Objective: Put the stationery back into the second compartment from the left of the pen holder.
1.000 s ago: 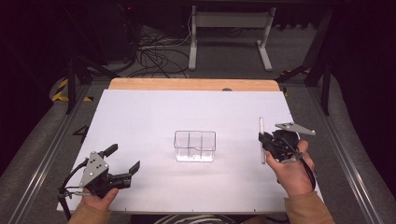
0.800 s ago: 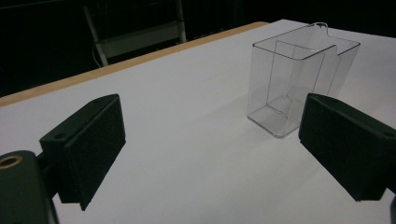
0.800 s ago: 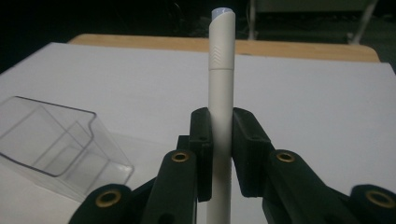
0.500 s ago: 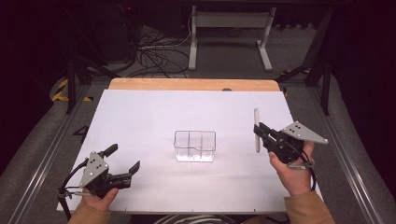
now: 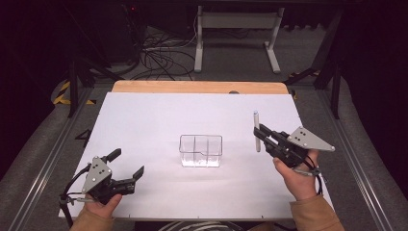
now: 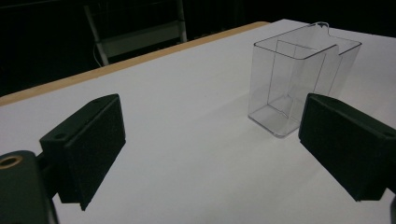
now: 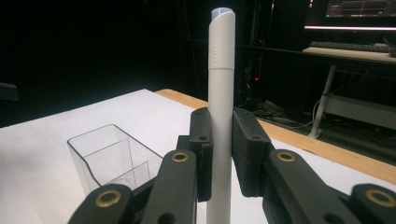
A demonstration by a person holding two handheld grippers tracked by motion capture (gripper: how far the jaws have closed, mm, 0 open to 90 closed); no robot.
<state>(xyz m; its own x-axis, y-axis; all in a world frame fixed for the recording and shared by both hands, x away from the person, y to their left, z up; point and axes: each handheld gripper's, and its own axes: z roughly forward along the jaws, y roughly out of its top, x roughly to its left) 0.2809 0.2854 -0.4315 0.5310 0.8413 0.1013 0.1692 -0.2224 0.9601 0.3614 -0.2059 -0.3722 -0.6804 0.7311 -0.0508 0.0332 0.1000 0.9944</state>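
A clear plastic holder [image 5: 201, 150] with compartments stands upright at the middle of the white table top [image 5: 159, 120]; it appears also in the left gripper view [image 6: 299, 84] and the right gripper view [image 7: 109, 156]. My right gripper [image 5: 260, 134] is shut on a white marker pen [image 5: 257, 131], held upright above the table to the right of the holder. In the right gripper view the pen [image 7: 220, 102] stands pinched between the two black pads [image 7: 247, 149]. My left gripper [image 5: 126, 164] rests at the front left, open, with nothing between its pads [image 6: 84, 144].
A wooden strip [image 5: 197, 86] runs along the table's far edge. Beyond it are a metal stand [image 5: 235, 33] and cables [image 5: 163, 53] on the floor. Grey rails [image 5: 53, 144] flank the table.
The right hand has tilted and turned, lifting the pen from lying near the table to standing upright and shifting it slightly left toward the holder. The left gripper has not moved.
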